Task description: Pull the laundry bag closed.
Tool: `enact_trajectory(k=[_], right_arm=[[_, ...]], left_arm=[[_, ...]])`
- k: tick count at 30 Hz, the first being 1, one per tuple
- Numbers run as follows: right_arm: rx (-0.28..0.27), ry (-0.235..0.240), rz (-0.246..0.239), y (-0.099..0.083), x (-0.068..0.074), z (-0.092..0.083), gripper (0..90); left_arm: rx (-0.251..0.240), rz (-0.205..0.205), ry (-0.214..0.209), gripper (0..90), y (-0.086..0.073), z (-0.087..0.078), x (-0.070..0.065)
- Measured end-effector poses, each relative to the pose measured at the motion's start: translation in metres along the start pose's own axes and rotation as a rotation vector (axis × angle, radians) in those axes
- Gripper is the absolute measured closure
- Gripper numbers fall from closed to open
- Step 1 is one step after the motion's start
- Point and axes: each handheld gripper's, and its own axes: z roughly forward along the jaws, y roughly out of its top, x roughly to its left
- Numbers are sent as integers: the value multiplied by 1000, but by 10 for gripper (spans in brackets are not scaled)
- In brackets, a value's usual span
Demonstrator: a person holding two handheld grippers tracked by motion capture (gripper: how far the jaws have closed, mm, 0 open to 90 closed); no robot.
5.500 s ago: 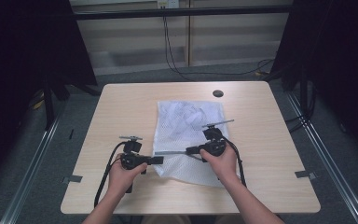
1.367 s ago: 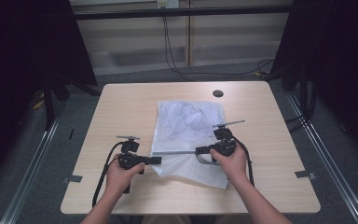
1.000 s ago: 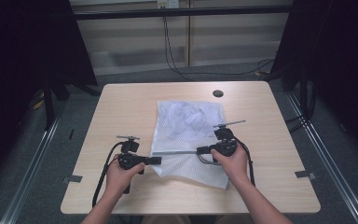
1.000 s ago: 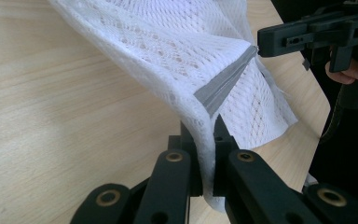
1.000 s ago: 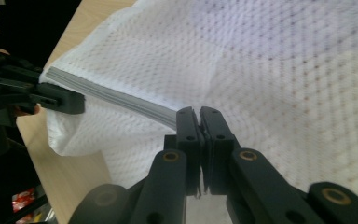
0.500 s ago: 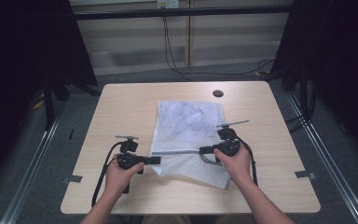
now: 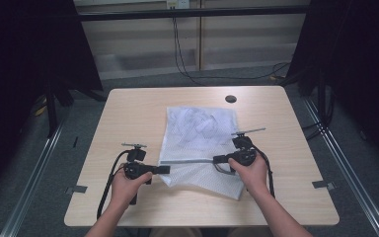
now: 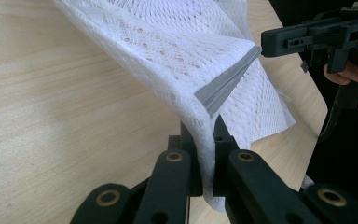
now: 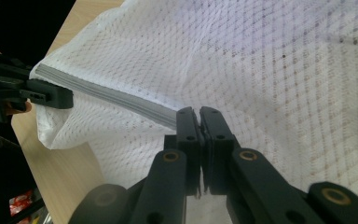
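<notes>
A: What do you have between your hands?

B: A white mesh laundry bag (image 7: 201,140), soft open-weave netting, roughly rectangular, lying flat on the pale wood-grain table (image 7: 128,113) a little right of centre. Its grey zipper band (image 7: 186,161) runs straight across the near part of the bag, pulled taut between your two grippers.

A: How do your jaws stand?

B: Your left gripper (image 8: 201,135) has its black jaws pinched shut on the mesh at one end of the grey band; the netting bunches and folds between the pads. Your right gripper (image 9: 199,116) is clamped on the band's other end, jaws nearly meeting, with only thin fabric between them.

A: And the bag's surface?

B: The far half lies rumpled, with something crumpled and pale showing through the netting. The near edge hangs limp below the band and rests on the table's smooth top. A small dark round hole (image 7: 230,98) sits in the table beyond the bag.
</notes>
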Motion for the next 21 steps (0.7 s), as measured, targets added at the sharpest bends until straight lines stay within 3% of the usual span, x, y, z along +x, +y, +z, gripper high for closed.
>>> enact_trajectory(k=[21], right_arm=[[1,-1,-1,-1,-3,-3,869]], left_arm=[[7,2,-1,892,0,0,-1]])
